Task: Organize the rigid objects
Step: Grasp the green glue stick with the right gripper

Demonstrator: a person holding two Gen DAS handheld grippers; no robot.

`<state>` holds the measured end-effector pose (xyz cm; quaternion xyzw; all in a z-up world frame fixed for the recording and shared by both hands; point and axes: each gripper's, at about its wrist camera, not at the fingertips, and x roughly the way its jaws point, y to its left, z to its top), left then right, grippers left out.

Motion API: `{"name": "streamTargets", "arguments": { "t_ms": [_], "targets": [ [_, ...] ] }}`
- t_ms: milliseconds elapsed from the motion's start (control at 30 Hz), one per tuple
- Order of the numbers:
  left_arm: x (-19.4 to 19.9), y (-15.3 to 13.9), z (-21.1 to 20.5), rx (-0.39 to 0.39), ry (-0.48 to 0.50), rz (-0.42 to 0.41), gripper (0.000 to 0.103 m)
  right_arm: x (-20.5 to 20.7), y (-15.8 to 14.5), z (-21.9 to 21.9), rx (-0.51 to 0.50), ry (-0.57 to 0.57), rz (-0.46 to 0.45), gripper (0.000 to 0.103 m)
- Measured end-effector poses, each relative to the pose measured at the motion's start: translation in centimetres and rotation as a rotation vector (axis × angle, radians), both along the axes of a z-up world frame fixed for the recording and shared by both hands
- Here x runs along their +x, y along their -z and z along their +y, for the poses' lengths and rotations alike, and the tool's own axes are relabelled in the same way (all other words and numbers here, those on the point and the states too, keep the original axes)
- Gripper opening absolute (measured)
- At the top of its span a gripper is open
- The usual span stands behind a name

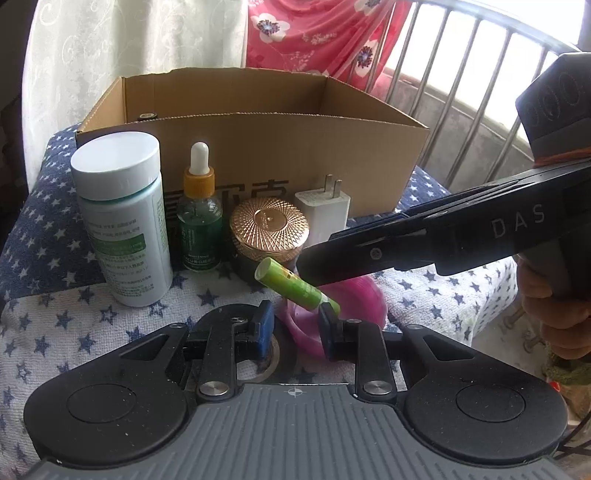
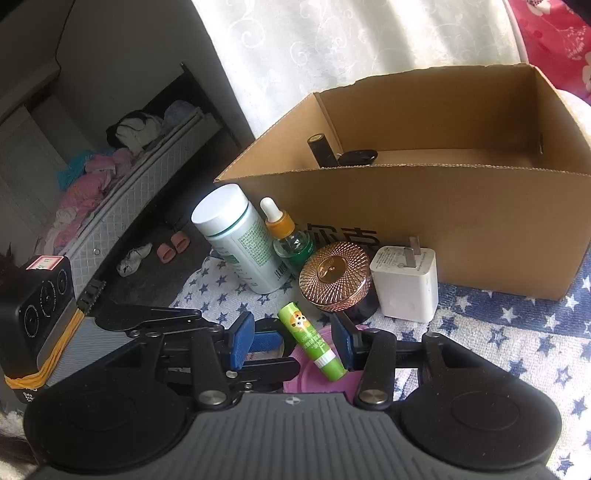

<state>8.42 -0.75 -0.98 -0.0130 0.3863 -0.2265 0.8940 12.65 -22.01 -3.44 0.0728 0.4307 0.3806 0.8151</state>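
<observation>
Star-printed blue and white cloth (image 2: 517, 332) covers the surface. A green lip-balm tube (image 2: 314, 341) lies tilted on a pink plastic lid (image 2: 314, 380), its long axis angling toward the open cardboard box (image 2: 443, 221), which holds a dark cylinder (image 2: 321, 149). Right gripper (image 2: 293, 341) straddles it, jaws wide; left gripper (image 1: 295, 321), also wide, hovers just beside.

This is a lived-in home, most likely a bedroom. A bed frame (image 2: 122, 218) stands in the background with clothes heaped (image 2: 96, 181) on it, and pink slippers (image 2: 173, 248) lie on the floor beside it. A lace curtain (image 2: 332, 44) and a red floral cloth (image 1: 314, 33) hang by a barred window (image 1: 461, 74), and a star-print cloth (image 1: 55, 229) covers the work surface.
</observation>
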Motion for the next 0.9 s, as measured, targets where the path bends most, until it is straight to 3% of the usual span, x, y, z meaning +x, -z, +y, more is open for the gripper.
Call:
{"name": "streamTargets", "arguments": {
  "t_ms": [300,633,900],
  "targets": [
    [0.6,0.7,0.1,-0.065,-0.019,0.011,0.026,1.1,1.6,1.7,-0.032,-0.046,-0.006,0.042],
    [0.2,0.5,-0.1,-0.059,-0.022,-0.027,0.022,1.3,1.7,0.6,0.0,0.001,0.001,0.017],
    [-0.3,-0.8,0.3,-0.078,-0.039,-0.06,0.019,0.1,-0.2,0.7,0.014,-0.002,-0.041,0.016]
  ]
}}
